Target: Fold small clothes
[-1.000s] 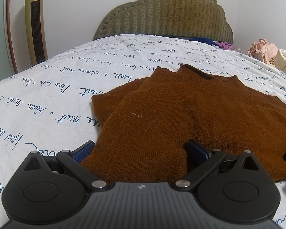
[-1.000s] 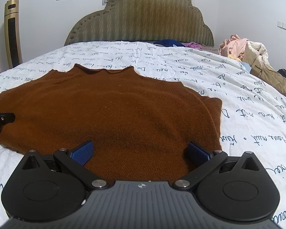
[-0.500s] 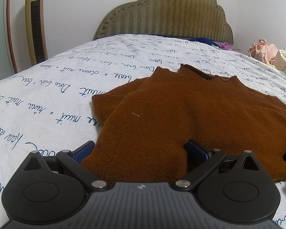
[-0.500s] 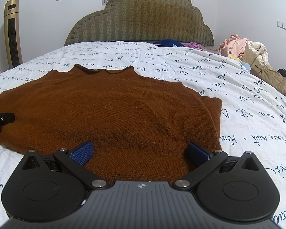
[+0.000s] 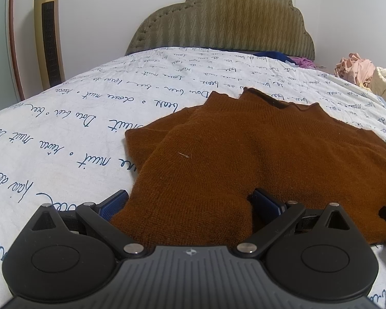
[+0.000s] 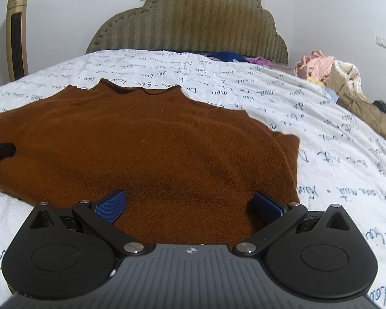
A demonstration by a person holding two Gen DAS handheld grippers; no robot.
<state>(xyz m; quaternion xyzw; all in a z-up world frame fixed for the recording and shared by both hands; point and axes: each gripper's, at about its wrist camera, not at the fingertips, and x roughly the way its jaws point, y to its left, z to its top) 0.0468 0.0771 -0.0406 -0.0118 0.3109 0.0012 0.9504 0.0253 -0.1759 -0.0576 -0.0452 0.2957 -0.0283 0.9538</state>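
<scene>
A brown sweater [image 6: 151, 152] lies flat near the foot edge of a bed [image 6: 321, 139] covered in a white sheet with blue script. Left gripper [image 5: 190, 200] and right gripper [image 6: 190, 203] both have fingers spread apart over the sweater's near hem. An olive headboard [image 6: 193, 20], gold tower fan [image 5: 49, 31] and clothes heap [image 6: 329, 74] stand beyond.

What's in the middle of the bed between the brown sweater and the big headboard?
Only bare sheet. In the right wrist view, the white bedsheet with blue writing fills the stretch from the brown sweater up to the headboard; some clothes lie off right.
</scene>
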